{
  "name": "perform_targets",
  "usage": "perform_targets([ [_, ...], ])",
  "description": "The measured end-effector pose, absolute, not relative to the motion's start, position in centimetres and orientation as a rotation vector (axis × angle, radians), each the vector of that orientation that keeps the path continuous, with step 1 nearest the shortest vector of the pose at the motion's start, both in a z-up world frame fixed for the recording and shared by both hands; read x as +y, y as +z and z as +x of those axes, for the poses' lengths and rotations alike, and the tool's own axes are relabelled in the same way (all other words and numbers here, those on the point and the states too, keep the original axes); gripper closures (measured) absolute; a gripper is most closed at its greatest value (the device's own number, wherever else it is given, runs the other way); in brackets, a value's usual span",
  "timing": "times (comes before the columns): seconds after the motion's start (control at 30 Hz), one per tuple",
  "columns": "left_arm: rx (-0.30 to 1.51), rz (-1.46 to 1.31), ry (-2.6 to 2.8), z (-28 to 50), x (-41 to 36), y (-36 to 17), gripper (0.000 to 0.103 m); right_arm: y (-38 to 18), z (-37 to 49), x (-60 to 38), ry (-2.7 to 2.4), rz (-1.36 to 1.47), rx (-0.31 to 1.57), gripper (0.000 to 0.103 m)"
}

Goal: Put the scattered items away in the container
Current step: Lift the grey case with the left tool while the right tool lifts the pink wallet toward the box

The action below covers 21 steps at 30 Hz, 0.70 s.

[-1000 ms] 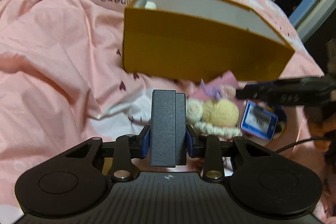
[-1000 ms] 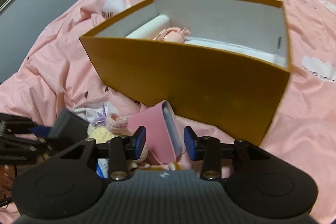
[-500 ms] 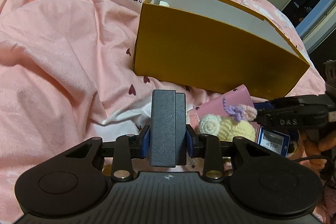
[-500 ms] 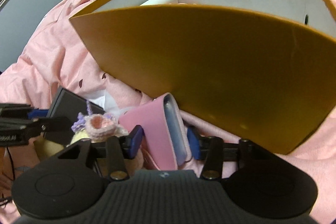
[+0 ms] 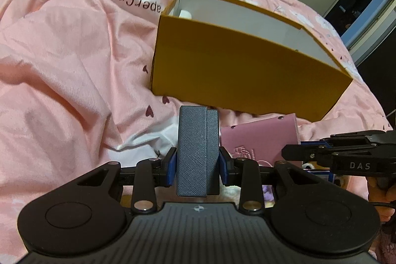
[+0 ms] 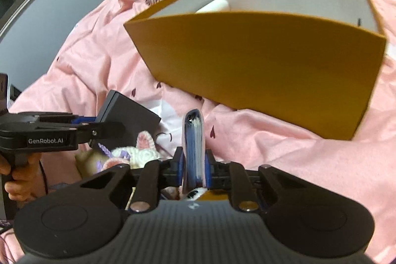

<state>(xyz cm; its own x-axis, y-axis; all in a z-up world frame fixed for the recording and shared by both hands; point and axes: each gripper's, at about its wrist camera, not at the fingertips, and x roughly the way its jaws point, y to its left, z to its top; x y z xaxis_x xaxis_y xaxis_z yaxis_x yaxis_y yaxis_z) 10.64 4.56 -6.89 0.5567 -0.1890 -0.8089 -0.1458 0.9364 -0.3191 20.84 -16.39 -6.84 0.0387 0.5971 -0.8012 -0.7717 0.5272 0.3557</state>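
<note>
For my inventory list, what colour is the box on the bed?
The box is mustard yellow outside and white inside; the left wrist view shows it best.

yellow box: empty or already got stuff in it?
Not empty. The yellow box is open-topped and a white roll-like item lies against its far-left inner wall. The rest of the floor is hidden.

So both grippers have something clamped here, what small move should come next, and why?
Probably lift both loads over the near wall of the yellow box. The left gripper is shut on the grey case and the right gripper on the pink notebook, yet both sit lower than the box's open top.
</note>
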Motion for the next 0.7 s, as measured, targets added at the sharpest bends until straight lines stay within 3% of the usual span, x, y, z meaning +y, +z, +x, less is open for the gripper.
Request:
perform_targets([
  [0.7, 0.813, -0.292, -0.092, 12.9, 3.9, 0.2, 0.065, 0.6, 22.8, -19.0, 1.042, 0.035, 0.963, 0.085],
])
